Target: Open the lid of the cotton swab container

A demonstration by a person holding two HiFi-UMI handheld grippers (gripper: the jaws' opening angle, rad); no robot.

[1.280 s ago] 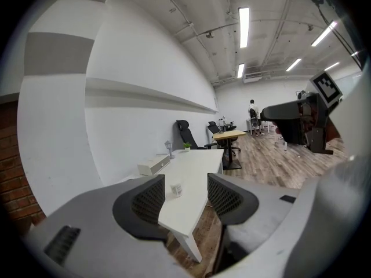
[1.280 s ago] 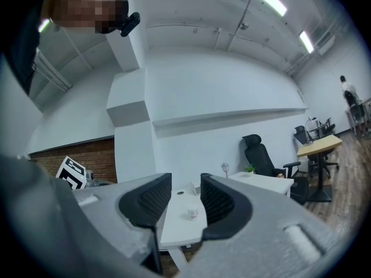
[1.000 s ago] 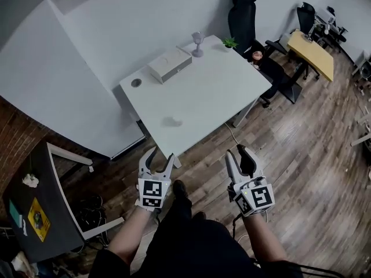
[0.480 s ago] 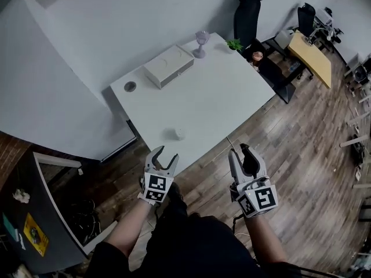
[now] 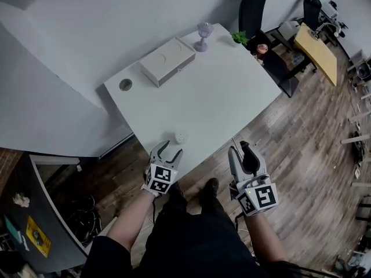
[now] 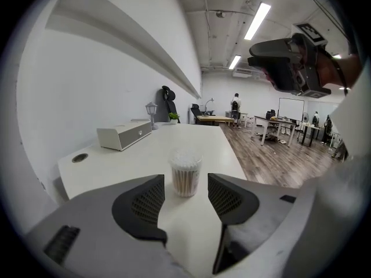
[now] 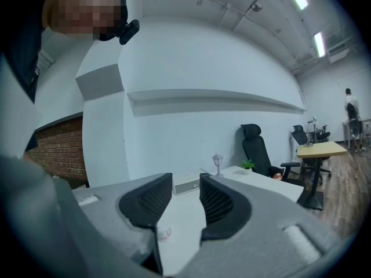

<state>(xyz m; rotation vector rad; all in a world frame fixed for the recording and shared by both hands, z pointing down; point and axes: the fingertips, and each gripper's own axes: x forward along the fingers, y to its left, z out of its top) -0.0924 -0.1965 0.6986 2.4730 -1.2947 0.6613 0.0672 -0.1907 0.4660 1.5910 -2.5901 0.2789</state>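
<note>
Awaiting grasp: cotton swab container on tabletop, lid on, untouched; left gripper spread just short of container; right gripper part-spread, empty.

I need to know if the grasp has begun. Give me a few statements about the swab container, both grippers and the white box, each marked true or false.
1. The left gripper has its jaws shut on the cotton swab container. False: the jaws stand apart, and the container is just ahead of them, untouched.
2. The cotton swab container stands upright on the white table, near the edge closest to the person. True.
3. The right gripper has nothing between its jaws. True.
4. The white box sits right beside the swab container. False: the box is at the far side of the table by the wall, well apart from the container.
</note>
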